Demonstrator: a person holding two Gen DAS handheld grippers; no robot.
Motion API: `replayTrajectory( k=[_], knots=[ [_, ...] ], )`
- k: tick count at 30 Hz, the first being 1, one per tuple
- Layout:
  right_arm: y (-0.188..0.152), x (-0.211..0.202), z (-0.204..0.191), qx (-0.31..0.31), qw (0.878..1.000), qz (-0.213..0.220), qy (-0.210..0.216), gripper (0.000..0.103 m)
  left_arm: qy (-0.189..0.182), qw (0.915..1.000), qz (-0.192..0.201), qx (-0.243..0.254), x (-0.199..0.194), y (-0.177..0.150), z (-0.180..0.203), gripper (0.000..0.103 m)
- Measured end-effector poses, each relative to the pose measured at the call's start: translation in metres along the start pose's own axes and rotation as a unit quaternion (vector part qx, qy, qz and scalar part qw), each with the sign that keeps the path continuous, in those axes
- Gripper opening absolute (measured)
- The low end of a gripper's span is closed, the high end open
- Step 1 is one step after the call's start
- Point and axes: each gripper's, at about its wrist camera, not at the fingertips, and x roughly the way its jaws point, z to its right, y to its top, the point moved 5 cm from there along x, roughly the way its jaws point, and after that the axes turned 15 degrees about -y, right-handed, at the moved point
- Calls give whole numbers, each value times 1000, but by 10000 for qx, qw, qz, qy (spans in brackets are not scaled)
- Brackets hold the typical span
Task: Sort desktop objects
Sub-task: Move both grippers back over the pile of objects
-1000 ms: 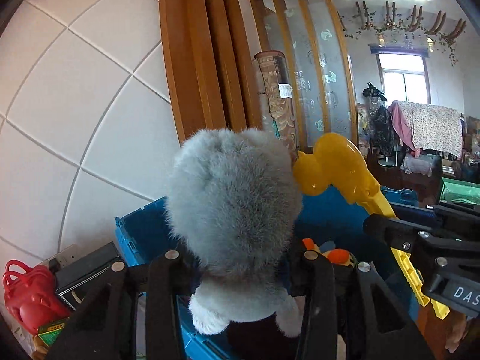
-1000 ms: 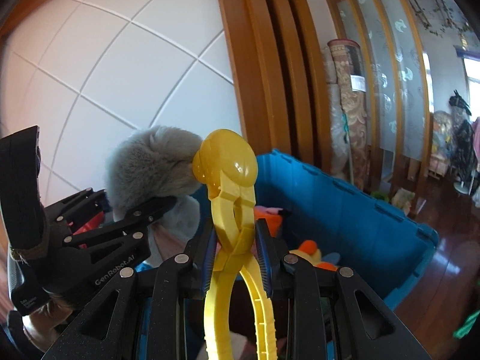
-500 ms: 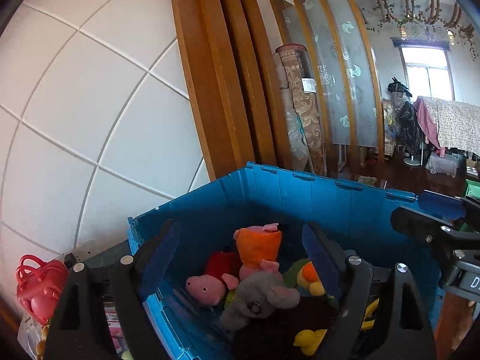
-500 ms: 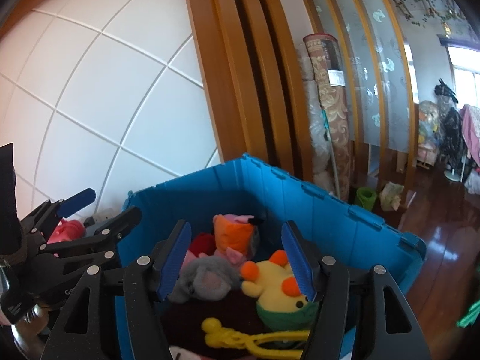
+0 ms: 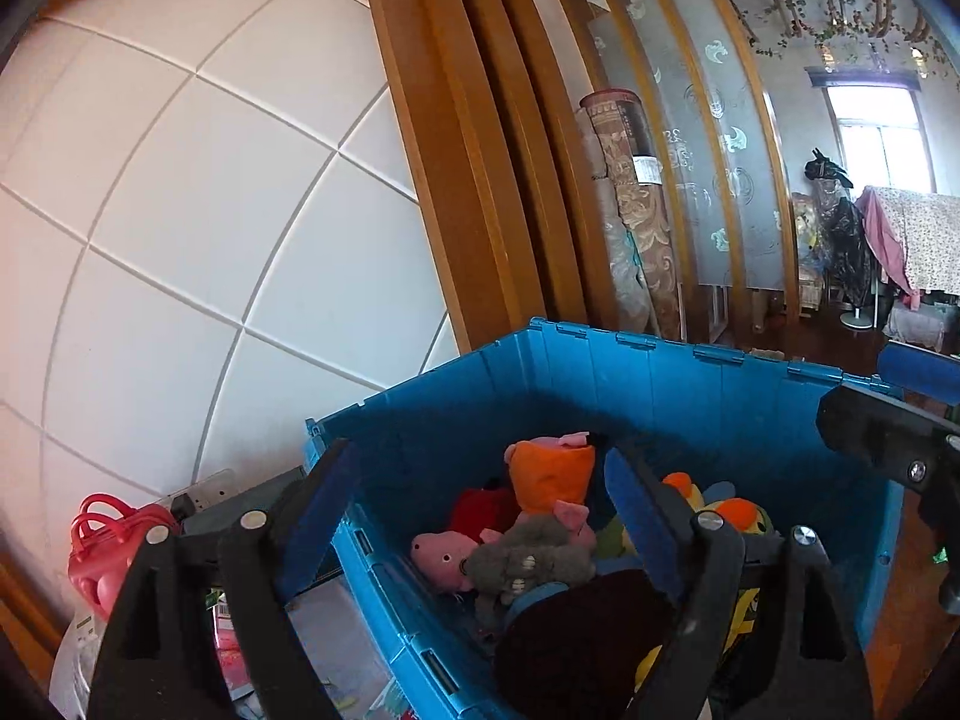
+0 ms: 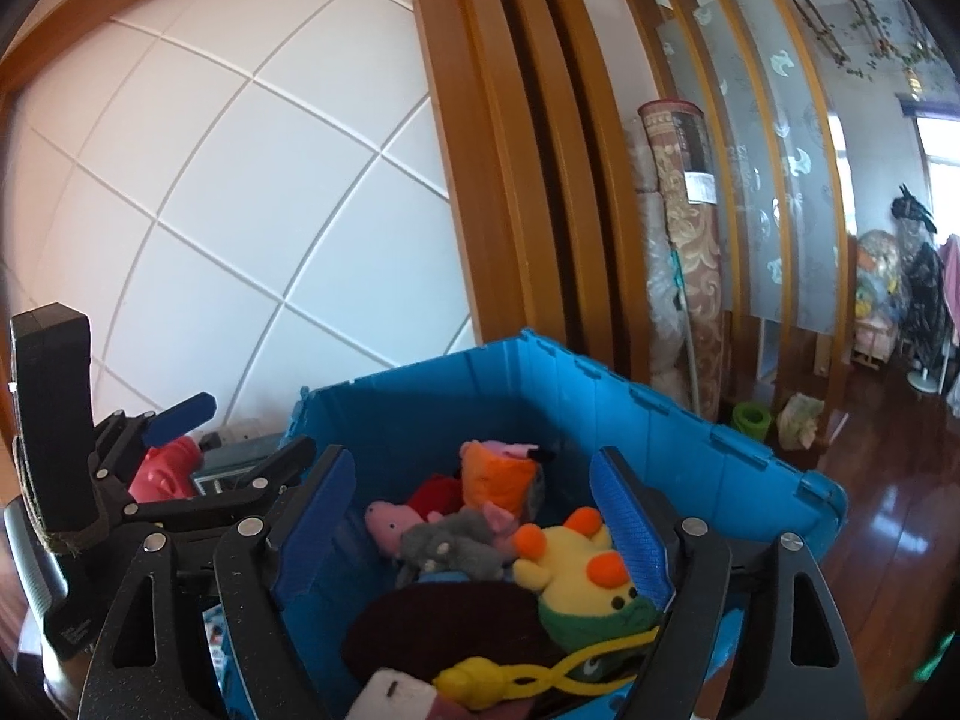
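White panelled wall (image 5: 198, 228) with grey seams, wooden door frame (image 5: 468, 168) and frosted-glass screen (image 5: 708, 138) behind; dark wooden floor (image 6: 888, 528) at right.

Left tool (image 5: 480, 516): spread wide, blue-padded fingers (image 5: 318, 510) empty, poised above the near-left corner of a blue plastic crate (image 5: 660, 384). Right tool (image 6: 474, 516): likewise wide apart, nothing gripped, blue pads (image 6: 624, 528) framing the crate interior from above.

Between the fingers, inside the crate: grey plush toy (image 5: 528, 558) lying on top of the pile, touching a pink pig plush (image 5: 438, 552) at its left; orange-and-pink plush (image 5: 552, 474) upright behind; red plush (image 5: 486, 510) tucked beside it. Yellow duck plush (image 6: 576, 570) with orange crest and green collar at the right side, just beside the grey toy. Yellow plastic tongs (image 6: 528, 672) lying flat at the near edge, below the duck, partly over a dark brown round item (image 6: 456, 630).

Outside the crate, at left: red plastic basket (image 5: 108, 546) near the wall, grey box (image 6: 234, 468) beside it. Rolled patterned carpet (image 6: 684, 240) standing upright against the screen.
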Motion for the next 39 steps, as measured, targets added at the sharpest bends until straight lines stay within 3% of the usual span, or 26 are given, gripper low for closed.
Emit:
replayTrajectory(
  k=[12, 17, 22, 28, 34, 39],
  knots=[
    [-14, -18, -48, -266, 9984, 36, 491, 91, 510, 9980, 64, -369, -51, -39, -42, 84],
    [-17, -43, -91, -420, 9951, 306, 838, 101, 827, 9948, 68, -586, -89, -75, -80, 84],
    [-34, -59, -162, -878, 9864, 311, 1354, 103, 1085, 9892, -65, -985, -127, -129, -132, 84],
    [-85, -62, -255, -1344, 9721, -209, 1911, 103, 1371, 9814, -466, -1262, -173, -206, -194, 84],
    [-148, -58, -333, -1600, 9581, -859, 2215, 103, 1789, 9642, -951, -1710, -225, -287, -259, 84],
    [-205, -54, -387, -1768, 9448, -1337, 2412, 103, 1995, 9519, -1338, -1902, -246, -338, -296, 84]
  ],
)
